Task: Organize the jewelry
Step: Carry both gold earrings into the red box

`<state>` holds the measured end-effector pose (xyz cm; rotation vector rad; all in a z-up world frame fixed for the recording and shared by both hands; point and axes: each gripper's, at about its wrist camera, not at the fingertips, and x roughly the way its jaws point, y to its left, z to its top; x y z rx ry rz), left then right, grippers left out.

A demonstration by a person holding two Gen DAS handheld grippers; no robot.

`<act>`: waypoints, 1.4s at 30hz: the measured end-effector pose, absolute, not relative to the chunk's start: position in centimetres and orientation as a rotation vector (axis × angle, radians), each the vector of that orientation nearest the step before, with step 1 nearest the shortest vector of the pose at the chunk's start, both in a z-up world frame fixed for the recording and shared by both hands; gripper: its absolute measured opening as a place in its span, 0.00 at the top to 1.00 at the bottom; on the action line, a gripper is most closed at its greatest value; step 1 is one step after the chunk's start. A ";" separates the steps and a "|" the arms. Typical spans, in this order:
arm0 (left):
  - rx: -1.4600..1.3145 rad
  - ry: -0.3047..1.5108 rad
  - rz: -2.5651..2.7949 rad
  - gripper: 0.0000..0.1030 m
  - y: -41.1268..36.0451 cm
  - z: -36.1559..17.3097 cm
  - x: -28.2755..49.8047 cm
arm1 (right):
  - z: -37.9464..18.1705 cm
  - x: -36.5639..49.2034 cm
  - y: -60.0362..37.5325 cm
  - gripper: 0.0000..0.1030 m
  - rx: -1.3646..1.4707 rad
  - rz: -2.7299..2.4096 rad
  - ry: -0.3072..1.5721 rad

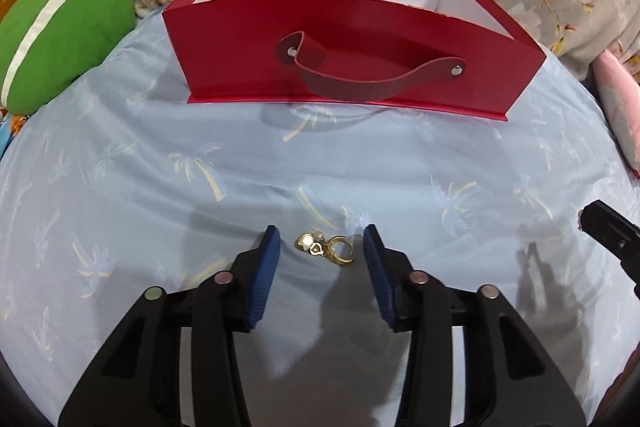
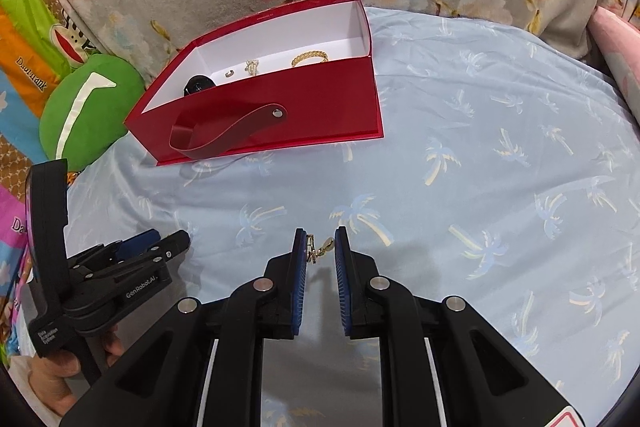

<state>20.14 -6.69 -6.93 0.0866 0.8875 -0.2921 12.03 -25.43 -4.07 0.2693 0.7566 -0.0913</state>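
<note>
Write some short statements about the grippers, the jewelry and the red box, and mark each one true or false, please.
1. The red box is closed with a lid. False: it is open at the top.
2. Gold earrings lie on the blue sheet between the left gripper fingers. True.
3. The right gripper is empty. False: a small gold piece sits between its pads.
4. A gold bracelet lies inside the box. True.
5. The green cushion is inside the box. False: it lies beside it.
</note>
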 end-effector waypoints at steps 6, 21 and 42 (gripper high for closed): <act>0.051 0.893 -0.322 0.89 -5.9 -6.2 20.0 | -4.1 12.3 -25.2 0.87 0.276 -0.084 0.756; -0.076 0.760 -0.345 0.89 -1.3 2.1 19.0 | -0.7 11.6 -24.9 0.88 0.266 -0.065 0.685; -0.032 0.679 -0.380 0.88 -4.2 9.4 27.3 | 7.6 21.6 -26.4 0.88 0.199 0.010 0.599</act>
